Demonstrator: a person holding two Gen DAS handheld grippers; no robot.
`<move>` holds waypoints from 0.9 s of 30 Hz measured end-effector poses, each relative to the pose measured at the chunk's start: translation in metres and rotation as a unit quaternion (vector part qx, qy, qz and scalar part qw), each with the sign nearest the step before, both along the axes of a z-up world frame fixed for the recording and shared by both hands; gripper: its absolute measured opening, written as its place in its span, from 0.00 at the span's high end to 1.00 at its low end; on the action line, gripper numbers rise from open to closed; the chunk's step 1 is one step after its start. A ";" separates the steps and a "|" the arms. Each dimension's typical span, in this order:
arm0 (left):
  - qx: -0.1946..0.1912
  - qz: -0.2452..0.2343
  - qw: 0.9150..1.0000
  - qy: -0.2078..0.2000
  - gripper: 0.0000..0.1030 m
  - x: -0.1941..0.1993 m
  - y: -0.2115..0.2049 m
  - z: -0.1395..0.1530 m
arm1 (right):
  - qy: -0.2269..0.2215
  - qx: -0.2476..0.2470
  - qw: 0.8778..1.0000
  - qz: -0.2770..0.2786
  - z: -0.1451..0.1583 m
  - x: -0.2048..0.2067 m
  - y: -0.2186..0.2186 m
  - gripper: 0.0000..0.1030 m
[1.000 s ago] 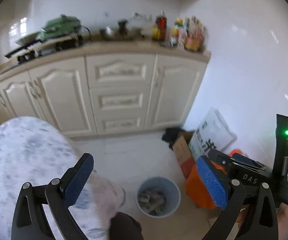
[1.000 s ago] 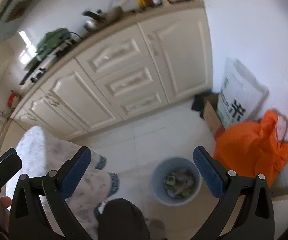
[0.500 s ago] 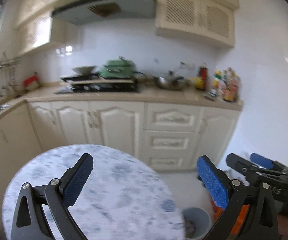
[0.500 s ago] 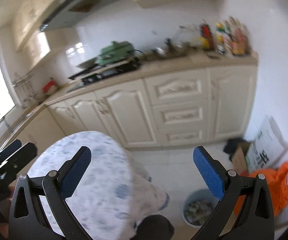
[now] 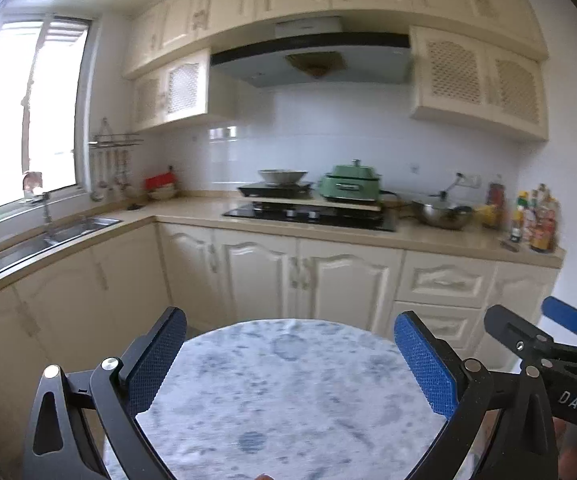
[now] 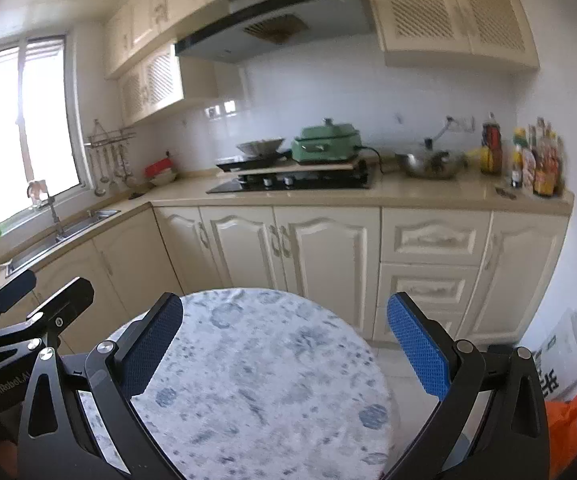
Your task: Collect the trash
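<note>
With both the left gripper (image 5: 288,364) and right gripper (image 6: 284,344) spread wide and empty above the round desk (image 6: 256,380) at lower centre, no trash appears anywhere, suggesting collection may be finished.

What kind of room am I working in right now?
A home kitchen, by the look of it: a sink under the window, a hob beneath a range hood, and cream cabinets along the counter.
</note>
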State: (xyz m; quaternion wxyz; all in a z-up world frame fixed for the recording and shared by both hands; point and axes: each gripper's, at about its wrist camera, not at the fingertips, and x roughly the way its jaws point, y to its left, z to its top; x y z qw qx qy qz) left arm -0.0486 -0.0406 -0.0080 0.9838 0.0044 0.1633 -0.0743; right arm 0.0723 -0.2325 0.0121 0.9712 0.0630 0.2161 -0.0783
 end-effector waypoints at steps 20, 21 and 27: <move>-0.031 0.049 0.998 -0.002 0.01 -0.006 0.031 0.001 | -0.020 -0.032 0.999 0.032 0.008 0.010 0.062 0.00; -0.032 0.048 0.998 -0.002 0.01 -0.003 0.034 0.003 | -0.019 -0.032 0.999 0.033 0.007 0.010 0.062 0.00; -0.030 0.055 0.998 -0.005 0.01 -0.003 0.037 0.005 | -0.017 -0.029 0.999 0.037 0.006 0.014 0.063 0.00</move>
